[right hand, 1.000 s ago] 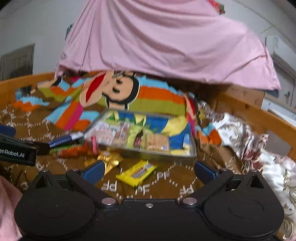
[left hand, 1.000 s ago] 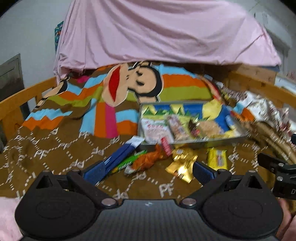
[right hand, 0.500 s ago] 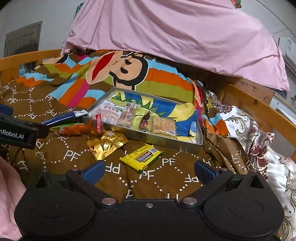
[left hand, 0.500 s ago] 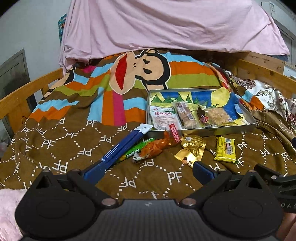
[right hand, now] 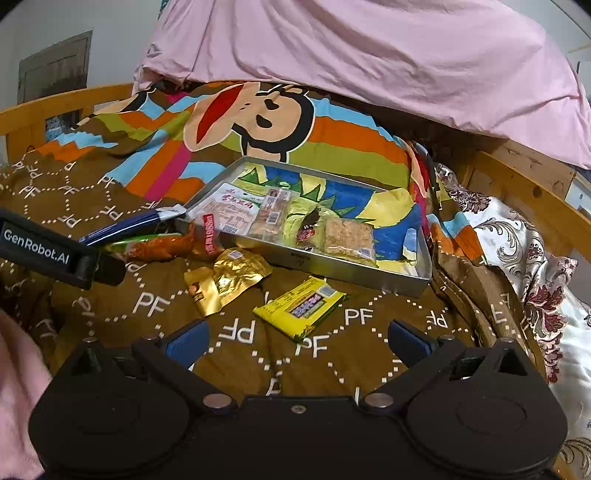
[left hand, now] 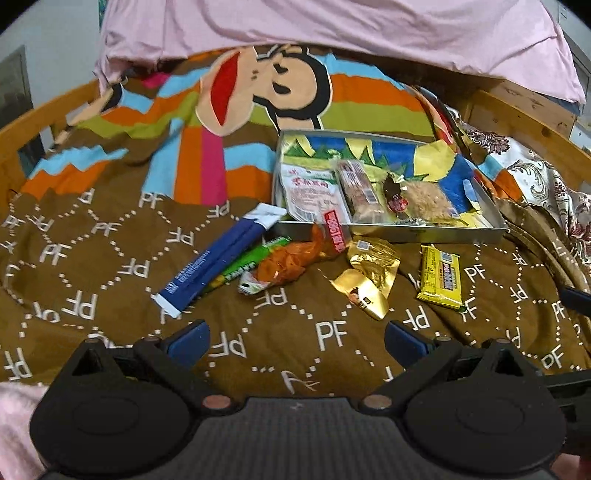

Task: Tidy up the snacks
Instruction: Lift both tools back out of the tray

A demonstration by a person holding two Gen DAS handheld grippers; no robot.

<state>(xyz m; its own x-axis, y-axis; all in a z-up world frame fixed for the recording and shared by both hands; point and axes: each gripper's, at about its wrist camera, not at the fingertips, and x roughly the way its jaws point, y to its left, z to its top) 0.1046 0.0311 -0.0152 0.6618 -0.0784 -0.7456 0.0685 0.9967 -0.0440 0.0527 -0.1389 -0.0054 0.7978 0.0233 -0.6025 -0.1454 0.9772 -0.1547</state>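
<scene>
A metal tray [left hand: 406, 234] [right hand: 332, 271] on the brown blanket holds several snack packets. In front of it lie a blue stick packet [left hand: 218, 258], a green packet [left hand: 251, 264], an orange packet [left hand: 291, 258] [right hand: 162, 247], a gold packet [left hand: 369, 273] [right hand: 225, 277] and a yellow bar [left hand: 441, 277] [right hand: 301, 304]. My left gripper [left hand: 295, 341] is open and empty, hovering short of the loose snacks. My right gripper [right hand: 295, 341] is open and empty, just short of the yellow bar.
The left gripper's body [right hand: 48, 251] juts in at the left of the right wrist view. A pink sheet [left hand: 332, 29] hangs behind. Wooden bed rails [right hand: 524, 184] run along both sides. A floral cloth [right hand: 535, 266] is bunched at the right.
Both grippers have tilted down and moved closer to the blanket, so the loose snacks sit nearer and larger. Nothing was picked up.
</scene>
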